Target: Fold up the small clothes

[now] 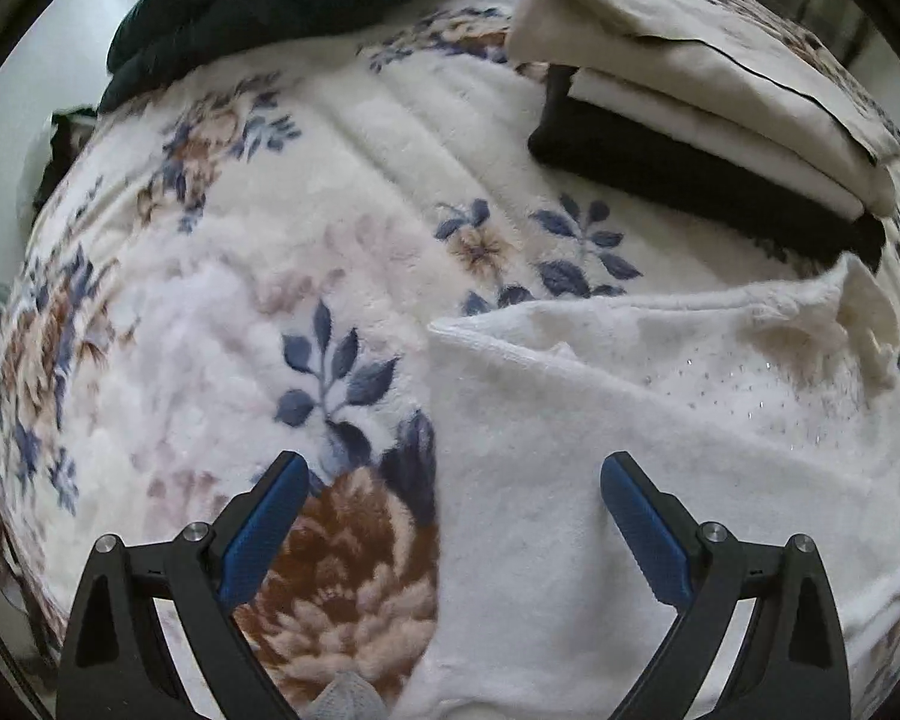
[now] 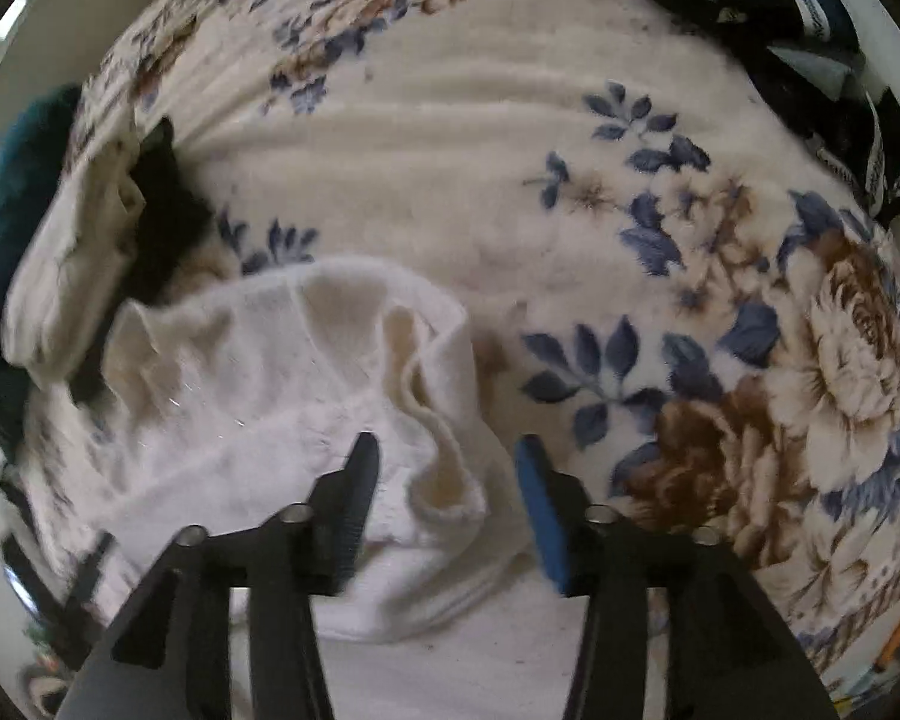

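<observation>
A fluffy white knitted garment (image 1: 660, 438) lies partly folded on the floral blanket (image 1: 210, 300). My left gripper (image 1: 453, 474) is open and empty, hovering over the garment's left edge. In the right wrist view the same white garment (image 2: 282, 372) lies bunched with a rumpled cuff between my fingers. My right gripper (image 2: 447, 456) is open, its jaws standing on either side of that cuff, holding nothing.
A stack of folded clothes (image 1: 690, 96), cream on white on black, sits at the back right; it also shows in the right wrist view (image 2: 90, 252). A dark green quilt (image 1: 258, 0) lies at the back. Dark unfolded clothes (image 2: 810, 48) are piled at the blanket's far right.
</observation>
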Action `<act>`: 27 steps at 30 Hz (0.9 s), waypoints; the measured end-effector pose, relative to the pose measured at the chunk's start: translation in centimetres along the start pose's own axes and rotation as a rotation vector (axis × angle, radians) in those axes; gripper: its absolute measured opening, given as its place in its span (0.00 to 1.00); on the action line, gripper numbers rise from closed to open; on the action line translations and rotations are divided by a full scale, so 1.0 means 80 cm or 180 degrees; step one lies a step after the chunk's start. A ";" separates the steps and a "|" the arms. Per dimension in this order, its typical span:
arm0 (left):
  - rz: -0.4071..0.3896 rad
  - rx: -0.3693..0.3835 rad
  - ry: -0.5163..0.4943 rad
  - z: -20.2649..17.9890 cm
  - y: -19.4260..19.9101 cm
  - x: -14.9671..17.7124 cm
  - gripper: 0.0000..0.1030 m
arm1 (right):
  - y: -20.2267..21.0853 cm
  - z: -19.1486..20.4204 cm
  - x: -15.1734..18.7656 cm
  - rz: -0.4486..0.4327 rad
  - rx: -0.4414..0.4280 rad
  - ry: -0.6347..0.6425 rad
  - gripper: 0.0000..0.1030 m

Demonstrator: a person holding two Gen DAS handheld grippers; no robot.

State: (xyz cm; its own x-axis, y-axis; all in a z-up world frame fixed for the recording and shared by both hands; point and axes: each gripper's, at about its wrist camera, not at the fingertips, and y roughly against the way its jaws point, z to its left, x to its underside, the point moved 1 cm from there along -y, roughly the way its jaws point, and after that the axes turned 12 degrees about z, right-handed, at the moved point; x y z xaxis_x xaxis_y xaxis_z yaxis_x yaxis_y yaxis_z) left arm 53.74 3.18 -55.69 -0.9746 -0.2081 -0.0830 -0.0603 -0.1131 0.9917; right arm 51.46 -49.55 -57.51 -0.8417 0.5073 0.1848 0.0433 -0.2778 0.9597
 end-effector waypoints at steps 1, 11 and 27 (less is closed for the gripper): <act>-0.0002 0.0010 -0.0022 0.000 0.002 0.003 0.97 | -0.005 0.001 -0.003 0.0062 -0.0027 -0.0008 0.54; 0.0031 -0.0003 -0.0113 0.009 0.003 0.005 0.97 | 0.006 0.036 0.001 -0.0031 0.0223 0.0119 0.43; 0.0390 0.0162 -0.0192 0.008 -0.043 0.030 0.98 | -0.110 0.046 0.002 0.0792 0.0371 0.0112 0.42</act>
State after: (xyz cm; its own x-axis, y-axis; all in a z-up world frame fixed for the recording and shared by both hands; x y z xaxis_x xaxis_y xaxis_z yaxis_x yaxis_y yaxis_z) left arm 51.52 3.66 -59.24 -0.9864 -0.1583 0.0437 0.0507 -0.0409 0.9979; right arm 52.94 -44.00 -65.17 -0.8155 0.4061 0.4123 0.3109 -0.2934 0.9040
